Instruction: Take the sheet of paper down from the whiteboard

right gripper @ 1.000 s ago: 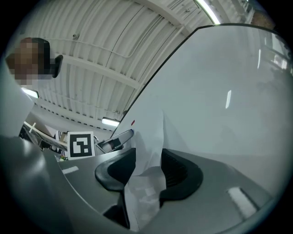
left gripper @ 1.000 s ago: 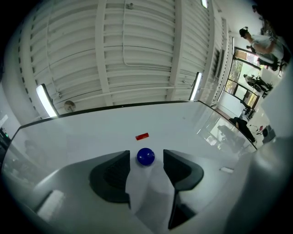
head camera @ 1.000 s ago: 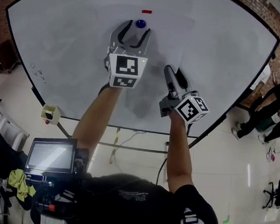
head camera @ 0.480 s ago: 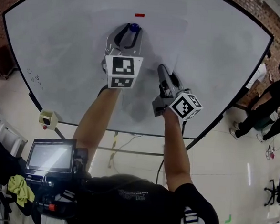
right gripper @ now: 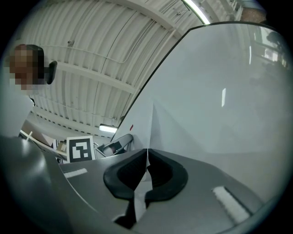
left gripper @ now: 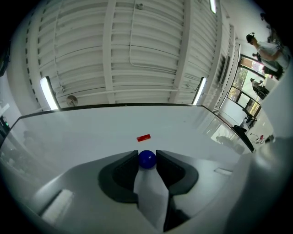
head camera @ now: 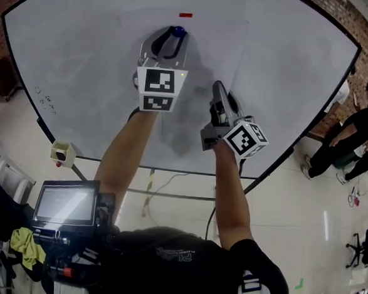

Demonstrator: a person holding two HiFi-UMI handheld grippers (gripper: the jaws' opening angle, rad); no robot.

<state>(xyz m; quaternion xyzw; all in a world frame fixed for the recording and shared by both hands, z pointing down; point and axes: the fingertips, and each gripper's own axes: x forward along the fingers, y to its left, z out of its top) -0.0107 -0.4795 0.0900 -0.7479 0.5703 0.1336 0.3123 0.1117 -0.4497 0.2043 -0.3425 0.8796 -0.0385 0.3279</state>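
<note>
The sheet of paper (head camera: 206, 47) lies flat against the whiteboard (head camera: 64, 59), white on white, so its edges show only faintly in the head view. A round blue magnet (head camera: 178, 31) pins it near the top middle, and a small red strip (head camera: 186, 14) sits just above that magnet.

The left gripper (head camera: 173, 37) reaches up to the magnet. In the left gripper view its 2 dark pads (left gripper: 122, 170) press the blue ball (left gripper: 147, 159) from either side; the jaws have just been closing and now clasp it. The red strip (left gripper: 143, 137) shows on the board just beyond.

The right gripper (head camera: 218, 89) is lower and to the right, at the sheet's right-hand part. In the right gripper view its jaws have just been closing and are now clenched together, with the thin paper (right gripper: 143, 121) pinched between the pads (right gripper: 160, 176). The paper rises from the jaws as a lifted flap standing off the board. The left gripper's marker cube (right gripper: 80, 149) shows beyond it at the left.

Below the board's lower edge hangs a small box (head camera: 63, 151), and a screen (head camera: 67, 204) sits at the person's left. 2 people (head camera: 354, 136) stand at the far right
</note>
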